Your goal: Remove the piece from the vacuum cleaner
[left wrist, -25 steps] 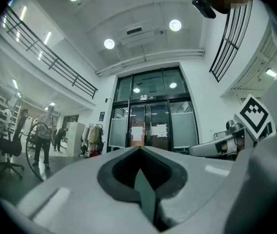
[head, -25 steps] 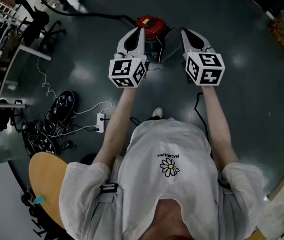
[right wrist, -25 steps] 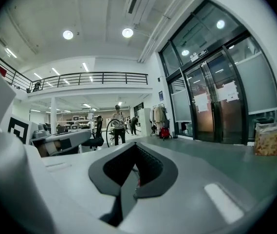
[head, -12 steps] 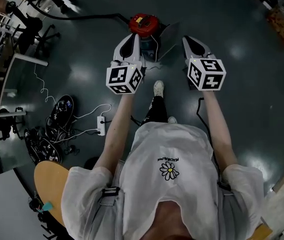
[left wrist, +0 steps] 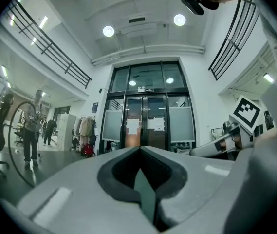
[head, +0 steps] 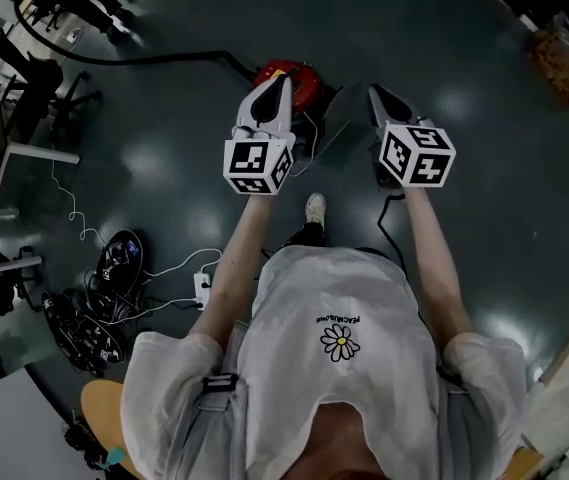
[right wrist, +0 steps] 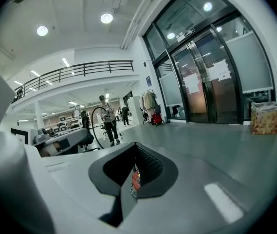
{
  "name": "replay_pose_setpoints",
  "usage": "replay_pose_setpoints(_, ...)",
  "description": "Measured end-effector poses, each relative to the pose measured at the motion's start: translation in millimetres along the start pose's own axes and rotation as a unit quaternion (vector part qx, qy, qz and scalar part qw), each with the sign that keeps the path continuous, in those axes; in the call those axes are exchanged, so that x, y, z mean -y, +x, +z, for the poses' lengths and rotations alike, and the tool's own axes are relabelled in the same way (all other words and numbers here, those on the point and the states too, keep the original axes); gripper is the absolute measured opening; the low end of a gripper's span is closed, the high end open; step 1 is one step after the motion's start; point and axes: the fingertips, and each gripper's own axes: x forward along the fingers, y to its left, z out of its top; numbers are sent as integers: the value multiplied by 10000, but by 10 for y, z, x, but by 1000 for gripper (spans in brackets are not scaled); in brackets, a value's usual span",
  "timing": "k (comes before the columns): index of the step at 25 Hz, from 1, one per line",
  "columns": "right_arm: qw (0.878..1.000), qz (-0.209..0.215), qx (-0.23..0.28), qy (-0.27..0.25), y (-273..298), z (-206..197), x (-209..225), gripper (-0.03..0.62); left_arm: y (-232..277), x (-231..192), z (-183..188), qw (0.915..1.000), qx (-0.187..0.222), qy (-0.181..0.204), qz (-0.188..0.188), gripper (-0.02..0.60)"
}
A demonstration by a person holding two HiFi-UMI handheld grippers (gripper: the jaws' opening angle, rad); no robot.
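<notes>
The person stands on the dark, shiny floor (head: 484,198) and holds both grippers forward at about the same height. The left gripper (head: 282,83) has its fingers (left wrist: 80,189) pressed together; only a thin seam runs between them and nothing is held there. The right gripper (head: 373,92) has its fingers (right wrist: 187,189) closed too and carries nothing. Through the narrow slit at their tips a small spot of red shows.

The vacuum cleaner (head: 289,73) stands on the floor in front of the person. It is a round canister with a red top. From the head view it lies just past the tip of the left gripper and to the left of the right gripper. Neither gripper touches it, as far as I can see. A black hose (head: 144,60) leaves the canister and runs across the floor to the far left. I cannot tell which piece on the canister is the one to take off.

Far to the right a pale box (head: 556,53) stands on the floor. It is full of something yellowish-brown, but I cannot tell what. To the person's left lie a white power strip (head: 202,286) and a heap of dark cables (head: 114,258). The left gripper faces tall glass doors (left wrist: 148,121).
</notes>
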Motion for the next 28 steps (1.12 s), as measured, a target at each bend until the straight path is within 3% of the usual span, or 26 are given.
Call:
replay_pose_setpoints(7, 9983, -253, -327, 399, 831, -12, 219, 29, 494, -656, -374, 9991, -409, -126, -23, 1)
replay_pose_setpoints(10, 9959, -146, -694, 560, 1067, -143, 378, 78, 701, -726, -550, 9979, -626, -168, -58, 1)
replay_pose_setpoints(16, 9861, -292, -1168, 1141, 1656, -434, 859, 96, 1145, -904, -1067, 9929, -1173, -189, -104, 1)
replay_pose_setpoints(20, 9774, -559, -1545, 1333, 2027, -794, 1303, 110, 1480, -936, -1655, 9880, -1515, -148, -275, 1)
replay_pose_setpoints(24, 9648, -693, -2033, 1518, 2483, -1416, 1715, 125, 1806, -1023, -2512, 9837, -1761, -155, -317, 1)
replay_pose_setpoints(28, 9390, -714, -2332, 2426, 2848, -2250, 2027, 159, 1947, -1049, -3448, 9738, -2208, -344, -417, 1)
